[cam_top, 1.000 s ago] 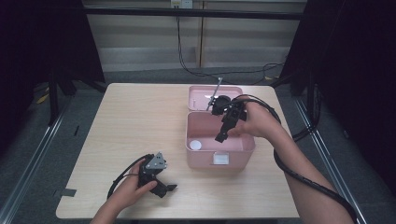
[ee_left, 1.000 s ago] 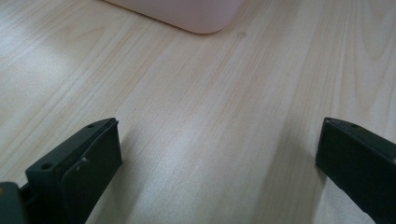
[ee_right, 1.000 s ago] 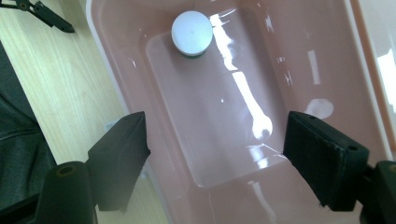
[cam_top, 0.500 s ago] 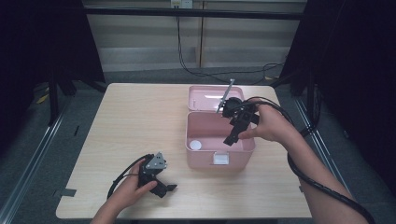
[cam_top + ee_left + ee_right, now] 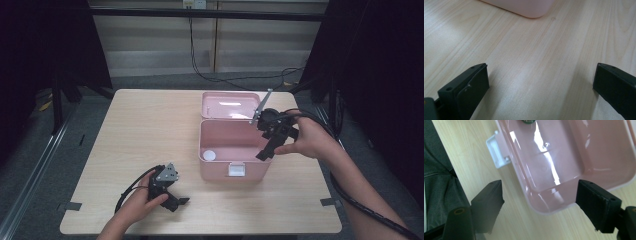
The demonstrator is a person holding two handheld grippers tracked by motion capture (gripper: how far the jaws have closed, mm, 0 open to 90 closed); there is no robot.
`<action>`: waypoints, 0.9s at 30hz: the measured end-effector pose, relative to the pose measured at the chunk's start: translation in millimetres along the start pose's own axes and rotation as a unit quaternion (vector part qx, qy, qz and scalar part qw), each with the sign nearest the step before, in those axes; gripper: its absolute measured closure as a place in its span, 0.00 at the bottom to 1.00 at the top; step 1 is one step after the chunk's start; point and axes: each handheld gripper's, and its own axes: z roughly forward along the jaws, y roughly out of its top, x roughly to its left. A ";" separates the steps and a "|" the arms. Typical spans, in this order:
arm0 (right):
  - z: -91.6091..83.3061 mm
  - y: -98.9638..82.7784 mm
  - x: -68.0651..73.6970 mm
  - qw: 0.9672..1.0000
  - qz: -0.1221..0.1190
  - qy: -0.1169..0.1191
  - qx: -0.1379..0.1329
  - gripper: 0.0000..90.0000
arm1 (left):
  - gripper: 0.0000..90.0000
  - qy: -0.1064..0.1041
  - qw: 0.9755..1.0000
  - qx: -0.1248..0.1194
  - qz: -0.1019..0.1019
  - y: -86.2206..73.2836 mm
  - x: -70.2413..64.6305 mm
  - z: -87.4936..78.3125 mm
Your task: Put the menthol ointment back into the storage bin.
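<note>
The pink box (image 5: pixel 231 150) stands open with a small white round thing (image 5: pixel 208 155) already inside; closing it looks left. The right gripper (image 5: pixel 270 145) hangs over the box's right edge, jaws spread and empty. The left gripper (image 5: pixel 176 201) rests on the table (image 5: pixel 140 135), jaws wide apart.

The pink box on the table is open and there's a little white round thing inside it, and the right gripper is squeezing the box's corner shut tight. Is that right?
Almost. The right gripper isn't squeezing anything: the right gripper view shows its jaws wide apart above the pink box corner, touching nothing. The box is open, and the high view shows the white round thing inside.
</note>
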 end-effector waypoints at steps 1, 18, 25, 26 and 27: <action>-1.0 -3.5 -0.6 1.000 -0.002 0.000 -0.001 0.24 | 0.00 0.000 1.000 0.000 0.000 0.0 0.0 0.0; -9.0 -53.3 11.8 1.000 0.016 -0.009 -0.011 0.24 | 0.00 0.000 1.000 0.000 0.000 0.0 0.0 0.1; -1.6 -76.1 14.3 1.000 0.023 -0.016 -0.005 0.23 | 0.00 0.000 1.000 0.000 -0.002 -0.1 -0.2 0.1; 0.0 -78.9 14.8 1.000 0.025 -0.016 -0.004 0.23 | 0.00 0.000 1.000 0.000 -0.002 -0.1 -0.2 0.1; 1.7 -81.5 15.7 0.999 0.026 -0.018 -0.004 0.23 | 0.00 0.000 1.000 0.000 -0.002 -0.1 -0.2 0.1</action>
